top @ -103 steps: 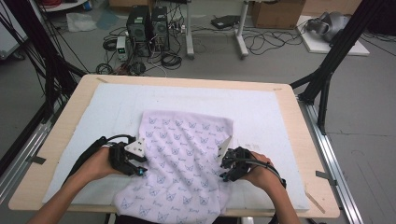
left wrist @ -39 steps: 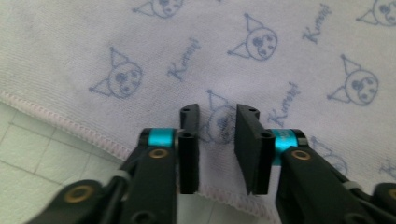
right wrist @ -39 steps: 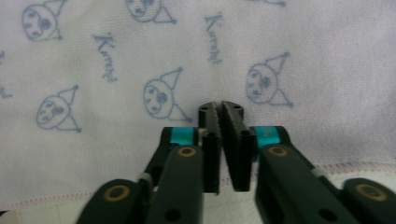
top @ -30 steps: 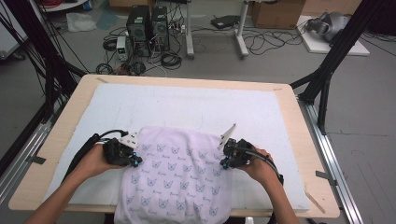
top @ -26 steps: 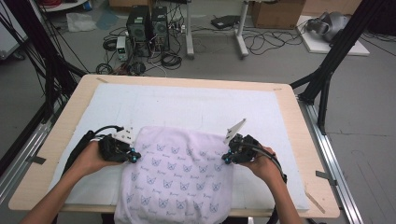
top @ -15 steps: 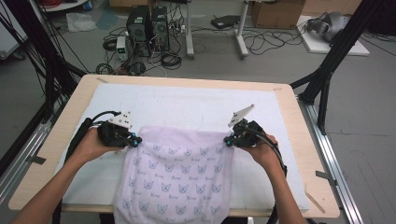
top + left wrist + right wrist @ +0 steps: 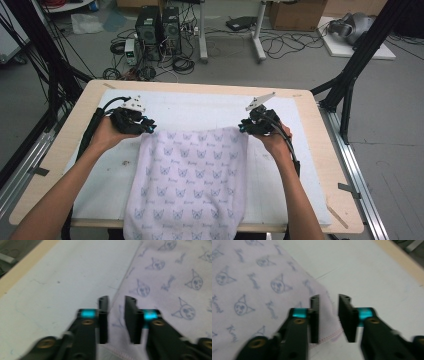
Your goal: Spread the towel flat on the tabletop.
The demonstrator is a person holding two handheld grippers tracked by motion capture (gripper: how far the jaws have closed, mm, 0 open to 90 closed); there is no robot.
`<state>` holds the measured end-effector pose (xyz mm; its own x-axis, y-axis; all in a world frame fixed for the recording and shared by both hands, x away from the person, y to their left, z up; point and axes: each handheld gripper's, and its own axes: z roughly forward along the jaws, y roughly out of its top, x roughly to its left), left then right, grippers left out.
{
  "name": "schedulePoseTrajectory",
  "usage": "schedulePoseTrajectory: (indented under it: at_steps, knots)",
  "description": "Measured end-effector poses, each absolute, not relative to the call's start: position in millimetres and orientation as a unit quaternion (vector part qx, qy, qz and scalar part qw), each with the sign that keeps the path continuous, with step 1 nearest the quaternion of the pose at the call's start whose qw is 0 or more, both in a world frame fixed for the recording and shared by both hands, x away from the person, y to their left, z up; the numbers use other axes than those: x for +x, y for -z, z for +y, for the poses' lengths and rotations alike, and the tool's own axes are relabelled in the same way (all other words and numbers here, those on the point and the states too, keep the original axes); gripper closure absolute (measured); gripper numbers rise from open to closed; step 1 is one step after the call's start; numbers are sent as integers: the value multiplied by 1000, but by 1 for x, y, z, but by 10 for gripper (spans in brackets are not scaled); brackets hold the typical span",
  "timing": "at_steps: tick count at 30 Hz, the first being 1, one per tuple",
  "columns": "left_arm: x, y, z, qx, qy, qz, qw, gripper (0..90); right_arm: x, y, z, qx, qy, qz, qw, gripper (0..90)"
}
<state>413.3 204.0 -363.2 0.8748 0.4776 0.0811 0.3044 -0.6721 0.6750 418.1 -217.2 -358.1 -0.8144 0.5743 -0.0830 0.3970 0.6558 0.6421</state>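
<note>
Pale cloth (image 7: 192,180) with little cat faces, flat on the white mat (image 7: 200,107), near edge hanging over the table (image 7: 330,165) front. Left gripper (image 7: 148,128) at far left corner, jaws just opened, corner loose between. Right gripper (image 7: 243,127) at far right corner, jaws just opened, cloth edge loose between.
</note>
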Motion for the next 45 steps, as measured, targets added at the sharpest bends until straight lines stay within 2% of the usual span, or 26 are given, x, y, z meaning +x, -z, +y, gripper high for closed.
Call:
schedulePoseTrajectory:
  at_steps: [3, 4, 6, 12, 19, 22, 24, 25, 27, 29, 33, 37, 39, 41, 42, 45]
  knots:
    - [403, 366, 199, 911, -111, 185, 351, 512, 403, 360, -215, 220, -324, 915, 101, 562]
    - [398, 366, 198, 914, -105, 172, 352, 512, 403, 360, -215, 220, -324, 915, 101, 562]
    - [389, 368, 197, 917, -88, 149, 358, 500, 391, 360, -214, 190, -329, 922, 70, 549]
    - [360, 387, 190, 944, -47, 90, 314, 491, 355, 375, -203, 79, -270, 959, 14, 545]
    - [343, 408, 189, 965, -25, 68, 253, 506, 339, 406, -186, 43, -162, 986, 3, 552]
    - [343, 414, 190, 969, -20, 75, 236, 542, 340, 411, -182, 42, -140, 989, 4, 590]
    - [345, 416, 189, 970, -15, 78, 232, 573, 341, 410, -180, 44, -135, 990, 1, 712]
    - [347, 416, 189, 970, -15, 81, 230, 594, 342, 409, -179, 45, -131, 990, -7, 815]
    - [348, 415, 188, 969, -13, 91, 228, 667, 342, 409, -175, 38, -120, 992, -2, 870]
    - [348, 414, 184, 971, -17, 92, 219, 859, 340, 408, -172, 30, -105, 994, 6, 887]
    - [345, 410, 180, 974, -31, 85, 208, 881, 339, 404, -170, 35, -99, 994, 28, 892]
    - [352, 393, 187, 963, -60, 98, 244, 882, 347, 385, -185, 69, -167, 983, 41, 893]
    - [358, 383, 190, 958, -82, 105, 254, 882, 351, 372, -194, 86, -188, 976, 64, 893]
    - [366, 372, 193, 952, -102, 117, 265, 881, 361, 354, -204, 121, -225, 960, 114, 893]
    - [370, 368, 194, 947, -118, 125, 271, 881, 361, 354, -204, 121, -225, 960, 114, 893]
    - [384, 355, 198, 932, -163, 151, 286, 881, 372, 340, -211, 155, -240, 942, 175, 893]
